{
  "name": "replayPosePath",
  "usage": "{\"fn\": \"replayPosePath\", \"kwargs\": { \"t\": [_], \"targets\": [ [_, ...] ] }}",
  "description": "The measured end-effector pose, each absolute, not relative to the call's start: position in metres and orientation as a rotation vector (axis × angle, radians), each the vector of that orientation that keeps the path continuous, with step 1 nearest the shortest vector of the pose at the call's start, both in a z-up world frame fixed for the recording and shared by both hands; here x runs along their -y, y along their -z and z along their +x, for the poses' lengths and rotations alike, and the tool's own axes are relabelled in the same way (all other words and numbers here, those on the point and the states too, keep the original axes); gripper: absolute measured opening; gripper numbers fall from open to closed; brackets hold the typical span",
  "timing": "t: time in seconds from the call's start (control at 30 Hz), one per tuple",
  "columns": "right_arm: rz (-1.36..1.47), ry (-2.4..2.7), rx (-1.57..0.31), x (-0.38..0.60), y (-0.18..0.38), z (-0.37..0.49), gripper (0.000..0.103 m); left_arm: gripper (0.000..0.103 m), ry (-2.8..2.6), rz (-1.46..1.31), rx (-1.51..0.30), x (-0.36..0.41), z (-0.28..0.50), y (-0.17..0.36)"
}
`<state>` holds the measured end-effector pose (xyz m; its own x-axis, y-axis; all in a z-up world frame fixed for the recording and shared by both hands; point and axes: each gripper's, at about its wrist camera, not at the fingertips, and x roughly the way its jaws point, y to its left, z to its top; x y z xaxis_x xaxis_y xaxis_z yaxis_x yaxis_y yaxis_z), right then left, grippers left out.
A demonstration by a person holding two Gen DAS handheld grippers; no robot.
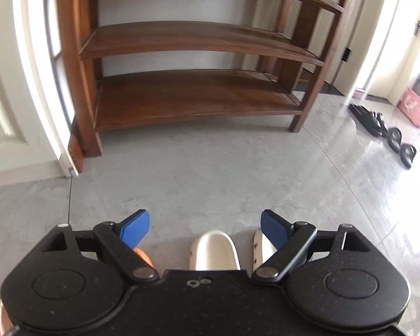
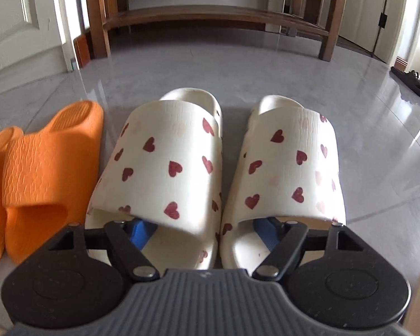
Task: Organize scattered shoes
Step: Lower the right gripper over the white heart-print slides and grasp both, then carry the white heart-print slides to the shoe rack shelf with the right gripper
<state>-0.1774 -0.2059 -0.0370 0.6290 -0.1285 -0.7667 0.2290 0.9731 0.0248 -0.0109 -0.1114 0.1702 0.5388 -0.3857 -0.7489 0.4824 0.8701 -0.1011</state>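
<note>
Barely begun, by the look of it. Three bare shelves on the brown wooden shoe rack against the white wall, nothing stowed on any of them that shows.

On the grey polished floor, well short of the rack: a pair of cream foam slides with dark red hearts, side by side and touching or nearly so, heels toward the rack, open toe ends toward the camera. Just beside them on their left, a pair of orange textured foam slides, likewise unmoved. Farther off to the right, near a doorway, dark sandals (too small and blurred to count).

Right gripper low at the cream pair, spread wide, one blue finger pushed into the toe opening of the left slide, the other into the right slide; not yet closed on anything, though placed as if to pinch the two inner walls together.

Left gripper held higher, also spread apart and empty, cream slides partly visible beneath it.

Left to do, judging from this: everything — cream pair, orange pair, dark sandals, all to the rack.
</note>
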Motion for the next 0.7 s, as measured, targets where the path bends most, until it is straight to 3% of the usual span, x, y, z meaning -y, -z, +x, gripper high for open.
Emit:
{"fn": "replayPosePath", "kwargs": {
  "t": [0.03, 0.07, 0.1, 0.2, 0.4, 0.7],
  "targets": [
    [0.13, 0.182, -0.873, 0.212, 0.034, -0.173, 0.049, 0.086, 0.517, 0.12, -0.852, 0.113, -0.01, -0.173],
    [0.15, 0.166, -0.878, 0.221, 0.029, -0.166, 0.034, 0.086, 0.517, 0.118, -0.846, 0.115, -0.008, -0.176],
    [0.178, 0.164, -0.877, 0.233, 0.022, -0.157, 0.026, 0.086, 0.517, 0.116, -0.839, 0.117, -0.007, -0.178],
    [0.201, 0.176, -0.858, 0.255, 0.004, -0.142, 0.021, 0.086, 0.512, 0.103, -0.808, 0.124, -0.004, -0.198],
    [0.228, 0.166, -0.785, 0.301, -0.059, -0.109, 0.02, 0.086, 0.486, 0.038, -0.734, 0.139, 0.002, -0.266],
    [0.351, 0.056, -0.703, 0.341, -0.197, -0.089, 0.013, 0.086, 0.461, -0.029, -0.626, 0.149, 0.017, -0.384]
  ]
}}
